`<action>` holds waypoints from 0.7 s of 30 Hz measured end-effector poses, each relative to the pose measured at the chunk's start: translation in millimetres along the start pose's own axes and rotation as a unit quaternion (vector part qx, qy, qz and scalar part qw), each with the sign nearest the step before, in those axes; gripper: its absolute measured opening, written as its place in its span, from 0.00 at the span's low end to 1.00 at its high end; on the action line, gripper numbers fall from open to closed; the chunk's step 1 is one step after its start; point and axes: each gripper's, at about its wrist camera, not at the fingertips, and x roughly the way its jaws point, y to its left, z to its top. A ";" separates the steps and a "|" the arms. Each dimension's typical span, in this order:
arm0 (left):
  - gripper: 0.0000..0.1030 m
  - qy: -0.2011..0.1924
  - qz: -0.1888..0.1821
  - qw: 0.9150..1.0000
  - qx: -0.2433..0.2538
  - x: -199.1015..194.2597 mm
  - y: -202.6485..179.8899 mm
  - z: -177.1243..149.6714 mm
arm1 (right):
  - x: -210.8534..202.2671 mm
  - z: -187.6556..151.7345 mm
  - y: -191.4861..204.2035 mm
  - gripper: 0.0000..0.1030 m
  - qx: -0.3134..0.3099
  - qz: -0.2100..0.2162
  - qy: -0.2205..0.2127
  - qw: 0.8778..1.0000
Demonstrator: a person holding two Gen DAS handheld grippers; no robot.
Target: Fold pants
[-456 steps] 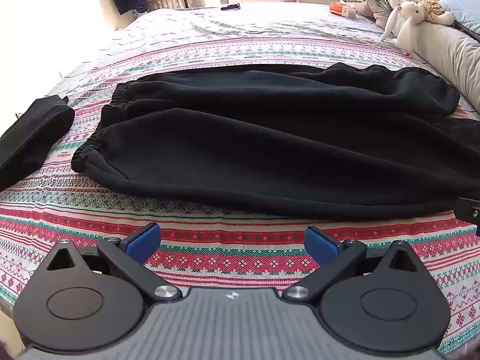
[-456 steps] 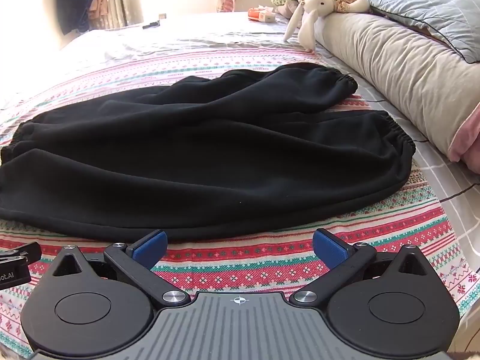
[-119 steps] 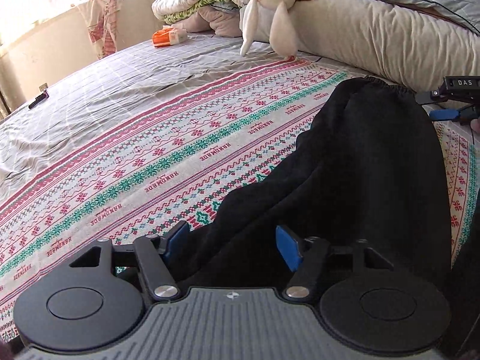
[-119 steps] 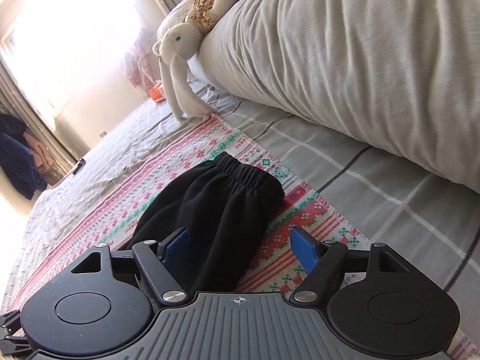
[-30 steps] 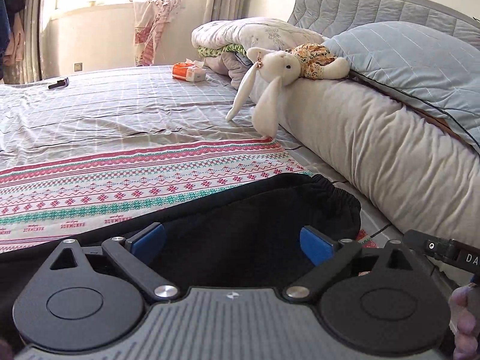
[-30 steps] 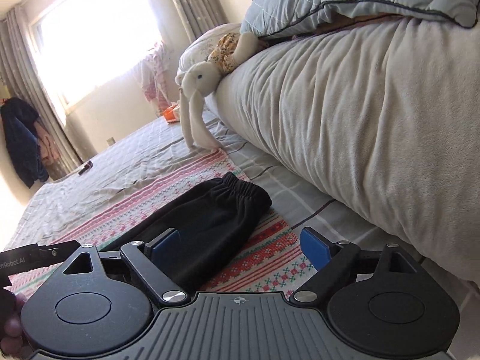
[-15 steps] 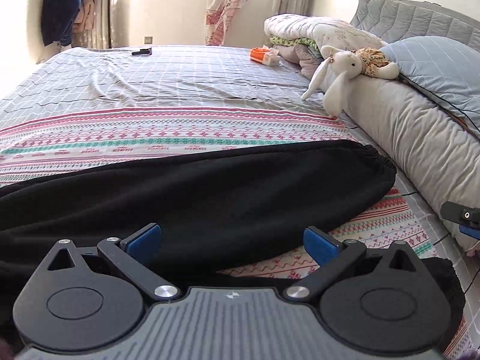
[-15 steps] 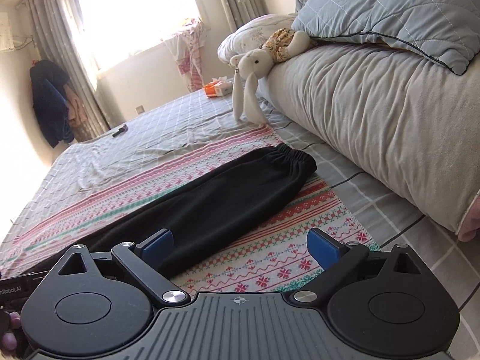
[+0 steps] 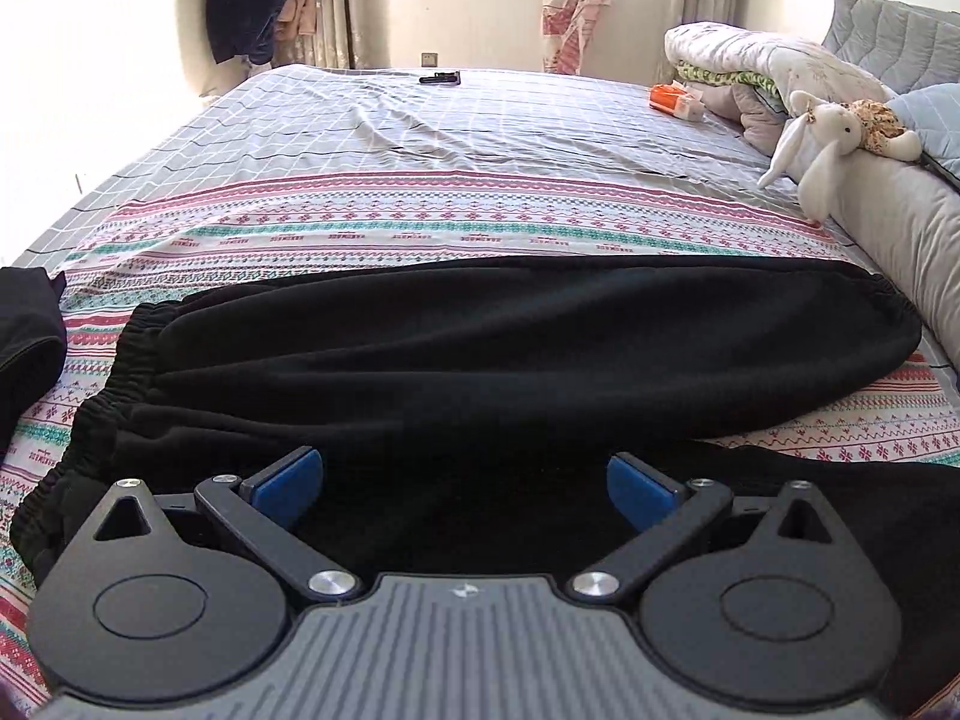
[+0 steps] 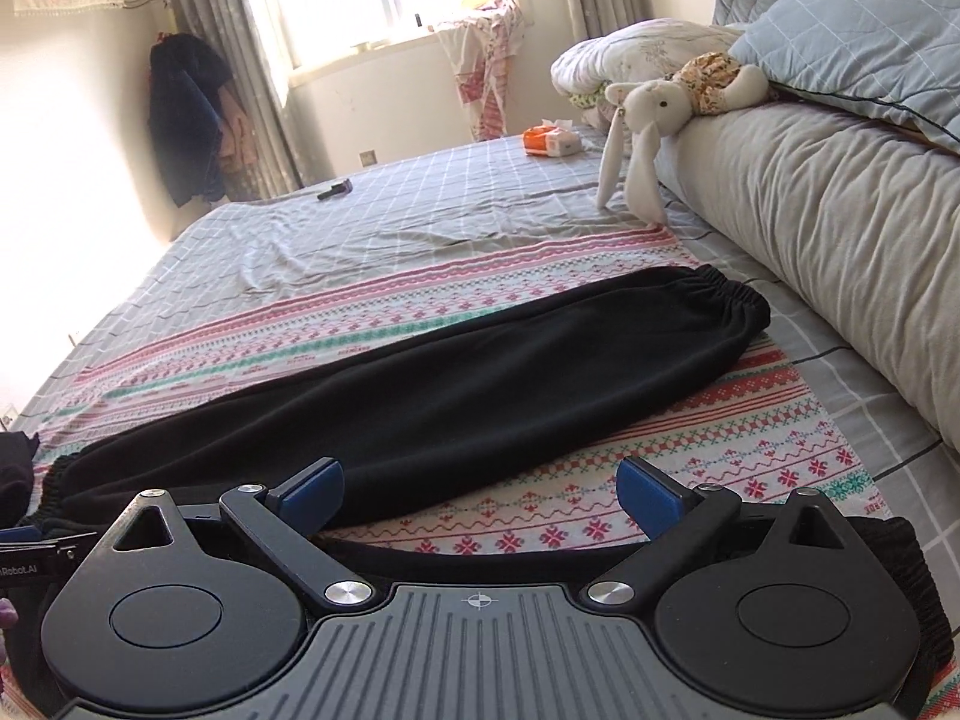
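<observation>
The black pants lie flat across the striped blanket on the bed, waistband toward the folded dark cloth at the blanket's left end and the far leg's elastic cuff reaching almost to the long grey bolster. The far leg is stretched out straight; the near leg runs toward both cameras, its cuff bunched just under the right gripper, with a wedge of bare blanket between the two legs. Both tools are released: the left gripper hovers with its blue fingers spread wide over the seat of the pants, and the right gripper's fingers are equally wide over the blanket strip, neither grasping anything. The step in hand looks like laying one leg onto the other, so the grips want to go on the near leg's outer edge: the left gripper close to the waistband, the right one at the near cuff. Pinch both cloth layers rather than the top one only, or the leg will open like a bag as it lifts. Raise the two ends together, keep the fabric lightly taut between them, carry it over toward the bolster side until cuff meets cuff and seams line up, then lower and let go before drawing back. The fleece looks thick and limp, so it should stay where it is laid, though wrinkles may need a smoothing stroke.
</observation>
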 end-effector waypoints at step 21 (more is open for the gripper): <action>1.00 0.061 0.048 0.992 -0.095 21.1 126.9 -25.8 | 146.1 8.2 216.2 0.96 -0.247 0.116 0.071 0.960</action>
